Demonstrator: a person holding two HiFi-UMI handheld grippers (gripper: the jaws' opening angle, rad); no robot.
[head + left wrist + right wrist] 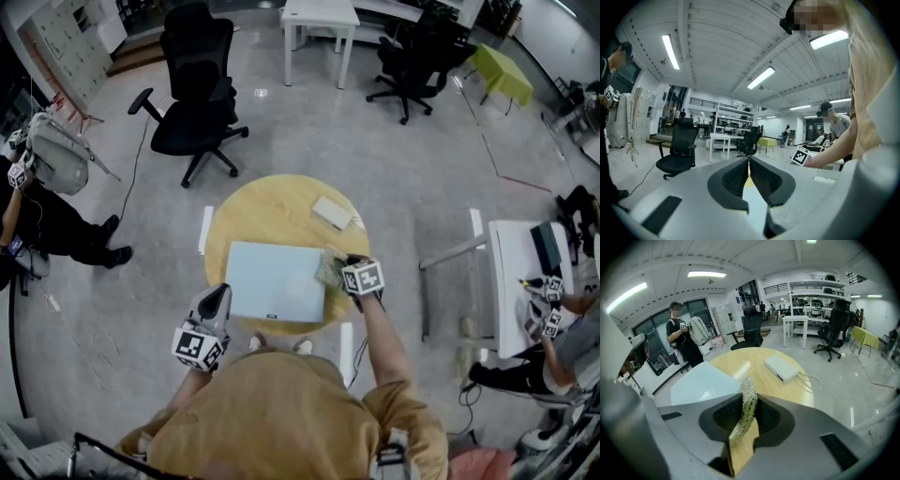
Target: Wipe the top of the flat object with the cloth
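The right gripper point(345, 272) has its jaws shut tight on the cloth point(746, 394). The cloth is a thin, sparkly, yellow-green strip that sticks up between them. The left gripper point(749, 161) has its jaws pressed together too, but there is nothing in them.

The flat thing to wipe is a pale blue board point(272, 279). It lies on the round wooden table point(272, 211), on the side close to the person. It is a bit wider from left to right than from front to back.

The big thing for the next move is this: the board lies to the left of the right jaws. The cloth sits right at the board's right edge, so I think the wipe has to go left across the top. The right gripper is much nearer to the board. The left one hangs low by the table's near left edge, off the board.

A small white box point(333, 212) with a cord sits farther back, apart from the board.

I cannot tell if the cloth is touching the board. In the head view the gripper hides most of the cloth. The left gripper view shows only a tiny bit of the table.
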